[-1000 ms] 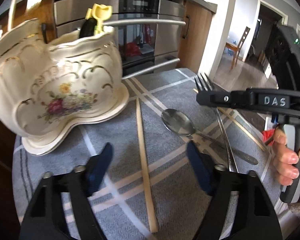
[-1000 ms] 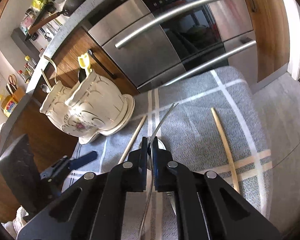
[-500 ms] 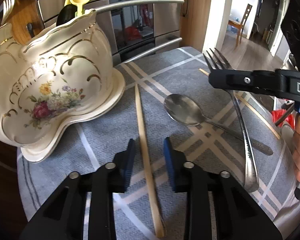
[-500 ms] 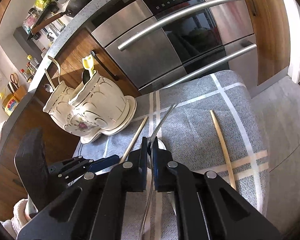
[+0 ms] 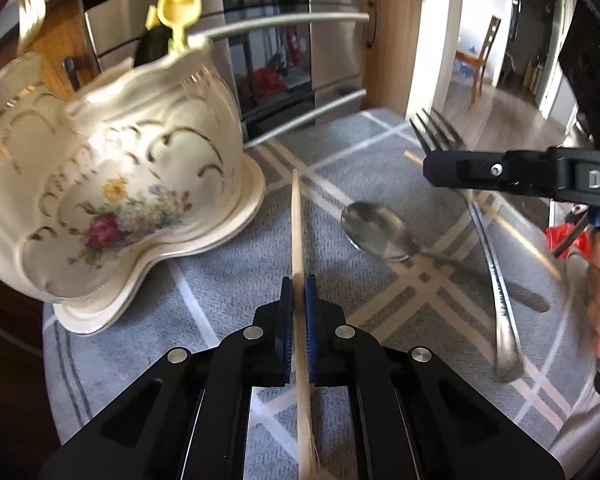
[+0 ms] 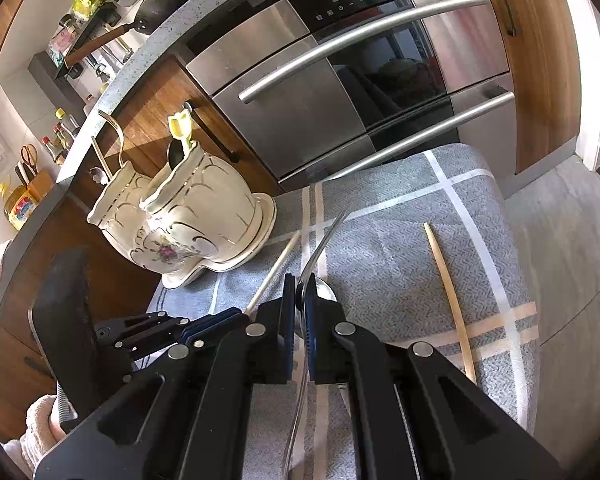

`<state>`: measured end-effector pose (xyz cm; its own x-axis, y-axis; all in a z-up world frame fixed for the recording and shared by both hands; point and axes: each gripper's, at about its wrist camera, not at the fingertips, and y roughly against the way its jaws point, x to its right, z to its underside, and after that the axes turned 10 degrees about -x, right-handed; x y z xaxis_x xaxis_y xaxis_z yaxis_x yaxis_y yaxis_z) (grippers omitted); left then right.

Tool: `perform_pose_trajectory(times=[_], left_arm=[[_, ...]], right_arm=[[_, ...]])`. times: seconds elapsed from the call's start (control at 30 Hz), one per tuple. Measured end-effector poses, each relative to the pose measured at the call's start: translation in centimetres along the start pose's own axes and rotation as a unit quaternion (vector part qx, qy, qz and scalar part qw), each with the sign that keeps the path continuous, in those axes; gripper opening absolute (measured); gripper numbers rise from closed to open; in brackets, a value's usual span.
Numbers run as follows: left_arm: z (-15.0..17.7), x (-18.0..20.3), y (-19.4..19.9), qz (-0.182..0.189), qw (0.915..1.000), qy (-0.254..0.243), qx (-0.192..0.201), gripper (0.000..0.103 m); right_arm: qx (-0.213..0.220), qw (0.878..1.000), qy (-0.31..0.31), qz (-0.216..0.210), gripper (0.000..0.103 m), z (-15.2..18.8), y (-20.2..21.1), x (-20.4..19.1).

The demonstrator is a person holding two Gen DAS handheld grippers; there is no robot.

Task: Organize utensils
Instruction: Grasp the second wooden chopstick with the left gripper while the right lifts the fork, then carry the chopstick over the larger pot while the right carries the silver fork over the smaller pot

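My left gripper [image 5: 298, 280] is shut on a wooden chopstick [image 5: 297, 216] that points ahead past the cream flowered ceramic holder [image 5: 112, 184]. The left gripper [image 6: 204, 326] also shows in the right wrist view, with the chopstick [image 6: 276, 264] sticking out of it. My right gripper [image 6: 299, 280] is shut on a metal fork [image 6: 320, 240], held above the cloth; in the left wrist view it [image 5: 436, 168] holds the fork [image 5: 496, 276] at right. A metal spoon [image 5: 380, 232] and a second chopstick [image 6: 448, 292] lie on the grey cloth.
The holder [image 6: 188, 224] stands on a saucer [image 6: 260, 240] at the left of the grey checked cloth [image 6: 400, 208] and holds a yellow-handled utensil [image 6: 180, 128] and others. A steel oven front [image 6: 340, 80] rises behind. The cloth's edge drops to the floor at right.
My left gripper has closed from wide open onto the chopstick. The right gripper keeps hold of the fork, which has shifted a little in the left wrist view.
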<state>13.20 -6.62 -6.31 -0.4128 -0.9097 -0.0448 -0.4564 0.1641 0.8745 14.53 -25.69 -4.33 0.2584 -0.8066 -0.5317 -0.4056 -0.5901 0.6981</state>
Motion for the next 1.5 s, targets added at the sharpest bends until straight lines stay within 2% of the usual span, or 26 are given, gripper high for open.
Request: perform_pose_trajectory(times=[0.23, 0.43, 0.6, 0.8, 1.1, 1.27, 1.5], left_arm=[[1.2, -0.7, 4.2, 0.036, 0.9970, 0.010, 0.068, 0.006], [2.4, -1.7, 8.2, 0.060, 0.9894, 0.016, 0.131, 0.006], [3.4, -2.9, 11.6, 0.083, 0.9798, 0.030, 0.180, 0.006], [3.3, -5.0, 15.2, 0.076, 0.9690, 0.049, 0.230, 0.006], [0.2, -9.5, 19.1, 0.049, 0.9526, 0.075, 0.291, 0.006], [-2.5, -12.2, 18.6, 0.038, 0.9426, 0.098, 0.317, 0.006], [-3.7, -14.9, 16.5, 0.021, 0.9317, 0.129, 0.339, 0.006]], right_arm=[[0.026, 1.000, -0.007, -0.015, 0.003, -0.2, 1.2, 0.0], [0.071, 0.997, 0.002, -0.016, 0.003, -0.2, 2.9, -0.8], [0.101, 0.995, 0.006, -0.024, 0.003, -0.2, 4.0, -1.7], [0.142, 0.988, 0.059, 0.013, 0.003, -0.8, 4.8, -4.9], [0.174, 0.979, 0.103, 0.014, 0.003, -4.6, 4.9, -10.0], [0.213, 0.969, 0.123, 0.006, 0.003, -7.4, 4.7, -12.9], [0.263, 0.956, 0.132, -0.003, 0.003, -10.1, 3.6, -14.4]])
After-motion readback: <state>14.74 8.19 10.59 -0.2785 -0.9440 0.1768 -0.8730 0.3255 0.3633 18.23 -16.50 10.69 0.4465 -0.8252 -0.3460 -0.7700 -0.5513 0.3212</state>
